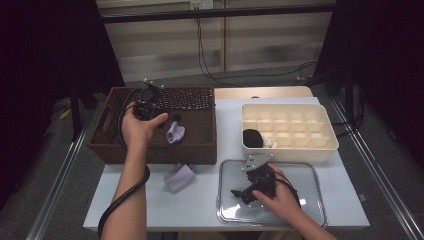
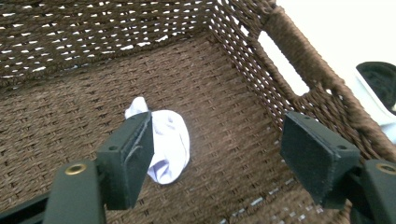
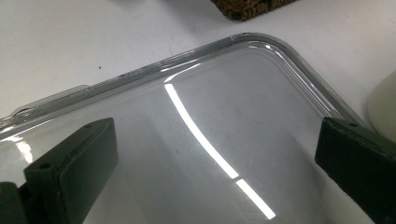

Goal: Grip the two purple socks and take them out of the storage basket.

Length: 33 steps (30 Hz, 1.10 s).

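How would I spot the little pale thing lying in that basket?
Find the brown woven basket at the table's left. On its floor, just under the left gripper, lies a small crumpled lilac-white sock. A similar pale cloth lies outside, on the table.

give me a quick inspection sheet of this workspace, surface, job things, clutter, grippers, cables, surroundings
surface: pale table, wooden strip at its far edge.
job's things: pale sock lying on the floor of the brown woven basket; a second pale sock on the table in front of the basket.
clutter: cream divided box holding a black item and a small white item; clear tray.
grippers: left gripper inside the basket, jaws open, sock beside one jaw, not gripped; right gripper over the clear tray, jaws open, nothing between them.
cables: black cable trailing along the left forearm; black wires on the floor behind the table.
surroundings: dark curtains either side, metal floor rails.
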Tool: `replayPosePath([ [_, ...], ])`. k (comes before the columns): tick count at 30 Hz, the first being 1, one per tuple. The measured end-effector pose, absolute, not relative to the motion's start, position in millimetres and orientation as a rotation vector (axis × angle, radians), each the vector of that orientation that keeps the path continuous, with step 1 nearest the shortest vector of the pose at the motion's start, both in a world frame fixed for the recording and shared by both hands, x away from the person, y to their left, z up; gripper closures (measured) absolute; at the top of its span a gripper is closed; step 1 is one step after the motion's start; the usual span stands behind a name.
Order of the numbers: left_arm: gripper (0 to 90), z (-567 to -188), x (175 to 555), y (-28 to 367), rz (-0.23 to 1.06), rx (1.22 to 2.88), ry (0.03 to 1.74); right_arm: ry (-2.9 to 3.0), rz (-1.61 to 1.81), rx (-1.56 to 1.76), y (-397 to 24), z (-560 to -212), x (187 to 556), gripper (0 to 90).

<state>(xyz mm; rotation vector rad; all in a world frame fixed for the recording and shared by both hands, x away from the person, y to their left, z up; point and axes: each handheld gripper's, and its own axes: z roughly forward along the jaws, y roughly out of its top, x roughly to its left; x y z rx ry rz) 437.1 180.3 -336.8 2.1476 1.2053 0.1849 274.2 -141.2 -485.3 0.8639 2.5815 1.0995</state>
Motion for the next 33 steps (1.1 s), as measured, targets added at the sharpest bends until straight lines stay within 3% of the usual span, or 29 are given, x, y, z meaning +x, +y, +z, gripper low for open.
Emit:
replayPosePath([
  [7,25.2,-342,446,179,0.212,2.143,1.218,2.581,1.1,0.864,-141,-485,274,0.0],
  [20,12.5,-358,463,176,0.207,2.145,1.283,2.581,1.1,0.86,-141,-485,274,0.0],
  [33,11.0,-370,478,176,0.197,2.135,1.303,2.583,1.098,0.856,-141,-485,275,0.0],
])
